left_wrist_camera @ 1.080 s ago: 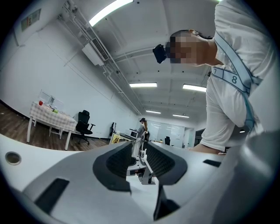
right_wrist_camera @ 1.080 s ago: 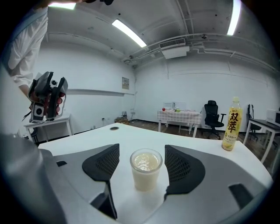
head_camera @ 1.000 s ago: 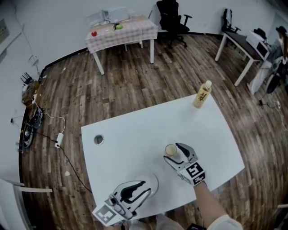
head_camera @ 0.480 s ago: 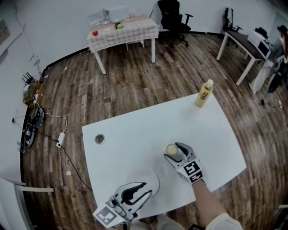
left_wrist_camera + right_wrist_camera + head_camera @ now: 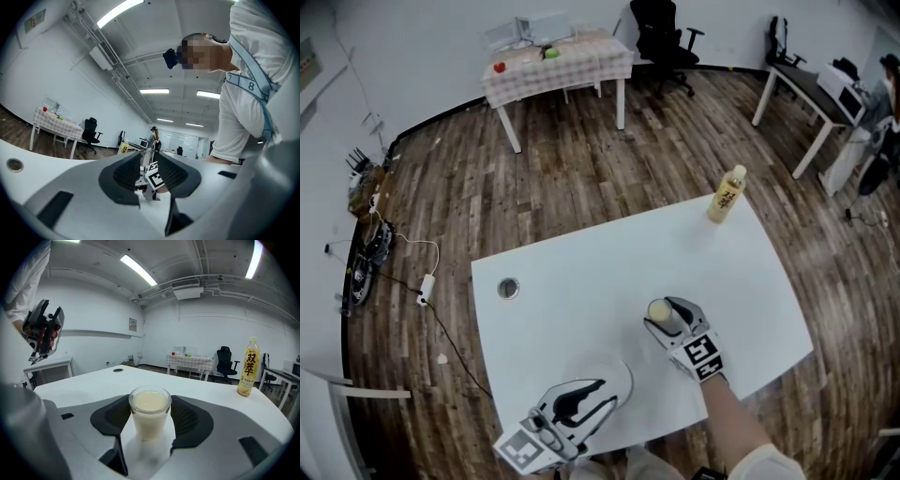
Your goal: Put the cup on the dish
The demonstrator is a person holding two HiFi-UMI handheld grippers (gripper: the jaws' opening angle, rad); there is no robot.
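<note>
A clear cup (image 5: pixel 659 310) of milky liquid (image 5: pixel 149 413) stands on the white table (image 5: pixel 581 281), right of centre. My right gripper (image 5: pixel 664 315) has just been closing around it. Its dark pads (image 5: pixel 185 416) now touch the glass on both sides. A white dish (image 5: pixel 605 367) lies near the table's front edge, left of the cup. My left gripper (image 5: pixel 605 392) hovers level over the dish's near rim. Its jaws (image 5: pixel 149 168) have opened slightly, leaving a narrow gap with nothing in it. Through that gap the right gripper's marker cube (image 5: pixel 154 180) shows.
A yellow drink bottle (image 5: pixel 724 195) stands at the table's far right corner (image 5: pixel 248 366). A round cable hole (image 5: pixel 507 288) sits near the left edge. Beyond the table are wooden floor, a checked-cloth table (image 5: pixel 555 61) and an office chair (image 5: pixel 661 37).
The right gripper's jaws have drawn in against the cup. The left gripper, the dish and the cup stay where they were.
</note>
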